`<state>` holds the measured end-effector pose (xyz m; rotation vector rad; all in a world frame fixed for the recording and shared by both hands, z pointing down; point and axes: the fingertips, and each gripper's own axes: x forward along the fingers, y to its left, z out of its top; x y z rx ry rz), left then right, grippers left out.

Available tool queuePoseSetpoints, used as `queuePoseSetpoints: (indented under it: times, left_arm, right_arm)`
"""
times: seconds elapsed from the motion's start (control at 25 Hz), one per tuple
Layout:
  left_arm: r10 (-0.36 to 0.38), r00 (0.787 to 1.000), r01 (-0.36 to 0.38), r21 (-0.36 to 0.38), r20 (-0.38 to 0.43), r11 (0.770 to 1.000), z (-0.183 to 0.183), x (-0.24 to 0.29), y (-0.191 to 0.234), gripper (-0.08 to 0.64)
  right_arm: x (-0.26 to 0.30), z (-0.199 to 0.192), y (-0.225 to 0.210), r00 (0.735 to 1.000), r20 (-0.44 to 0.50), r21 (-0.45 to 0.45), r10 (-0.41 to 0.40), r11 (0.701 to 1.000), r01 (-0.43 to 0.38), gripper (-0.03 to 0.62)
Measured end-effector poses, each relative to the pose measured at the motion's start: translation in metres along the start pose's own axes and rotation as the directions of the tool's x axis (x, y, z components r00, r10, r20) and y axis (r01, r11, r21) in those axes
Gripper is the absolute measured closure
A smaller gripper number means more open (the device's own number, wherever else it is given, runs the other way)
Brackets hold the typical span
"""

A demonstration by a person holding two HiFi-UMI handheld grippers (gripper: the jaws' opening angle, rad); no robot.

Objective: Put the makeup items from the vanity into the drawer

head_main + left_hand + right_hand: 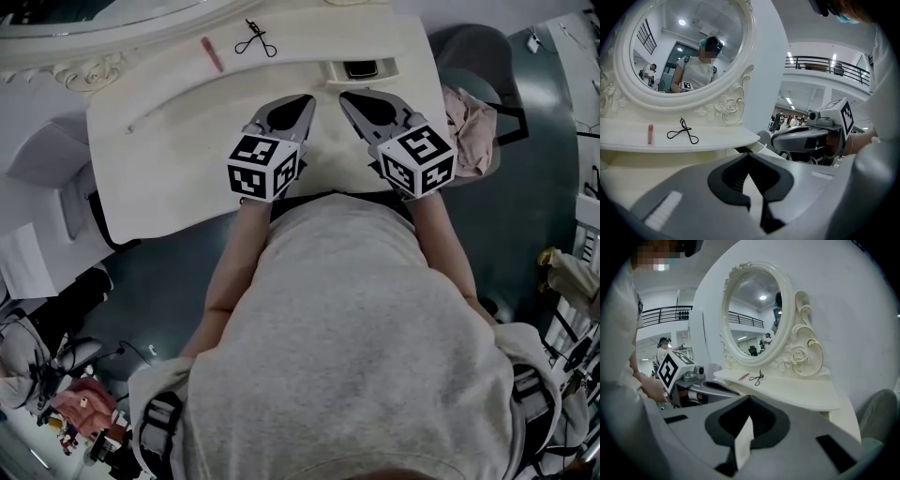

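Observation:
On the white vanity's (169, 141) back shelf lie a pink makeup stick (213, 53) (650, 133) (743, 376) and a black eyelash curler (255, 39) (683, 132) (756, 377). A small drawer (361, 69) under the shelf stands slightly open at the right, dark inside. My left gripper (307, 100) (749, 157) and right gripper (346, 97) (749, 399) hover side by side over the tabletop's front middle. Both are shut and hold nothing. Their tips point toward the shelf, the right one just short of the drawer. Neither touches the items.
An oval mirror (689, 47) in an ornate cream frame rises behind the shelf. A grey chair (473, 52) with pink cloth (469, 122) stands right of the vanity. White sheets (23, 262) and floor clutter lie at the left. My body is close against the table's front edge.

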<state>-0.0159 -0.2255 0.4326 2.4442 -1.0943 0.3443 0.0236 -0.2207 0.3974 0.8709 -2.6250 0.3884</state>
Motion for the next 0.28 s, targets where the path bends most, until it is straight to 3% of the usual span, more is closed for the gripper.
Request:
queuePoseSetpoints:
  times: [0.28]
  left_arm:
    - [0.014,1.0,-0.014,-0.03,-0.007,0.999,-0.0009,0.0005,0.0051,0.551]
  right_arm:
    - [-0.0014,-0.0013,-0.0008,1.0,0.001,0.005,-0.01,1.0,0.01,0.584]
